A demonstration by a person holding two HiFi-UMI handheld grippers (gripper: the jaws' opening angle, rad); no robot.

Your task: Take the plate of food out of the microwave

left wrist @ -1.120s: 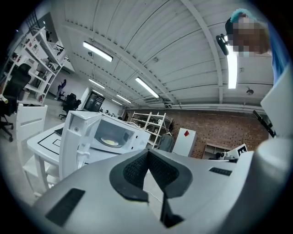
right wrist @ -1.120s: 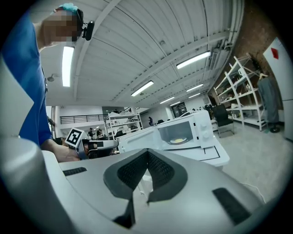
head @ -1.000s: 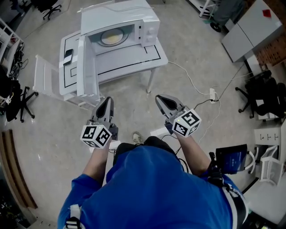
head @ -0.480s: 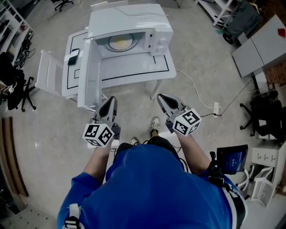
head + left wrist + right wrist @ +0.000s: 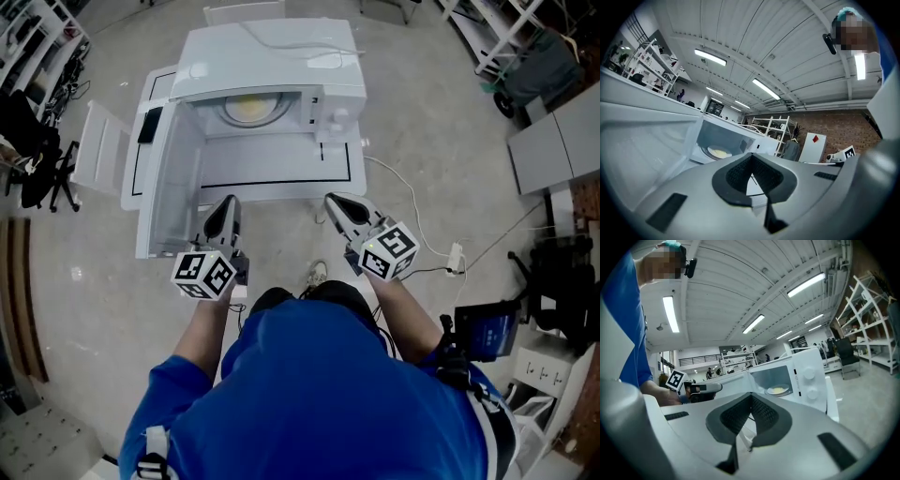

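White microwave [image 5: 272, 56] sits wide open on the bench [image 5: 281, 169], plate of food [image 5: 248, 110] inside. Left gripper [image 5: 225, 203] and right gripper [image 5: 335, 202] are closed, empty, by the bench's front edge.

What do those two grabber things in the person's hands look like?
Each is a grey, pointed two-jaw tool with black ridged pads inside. The left gripper and right gripper each carry a white cube printed with black square markers. The person wears a blue shirt.
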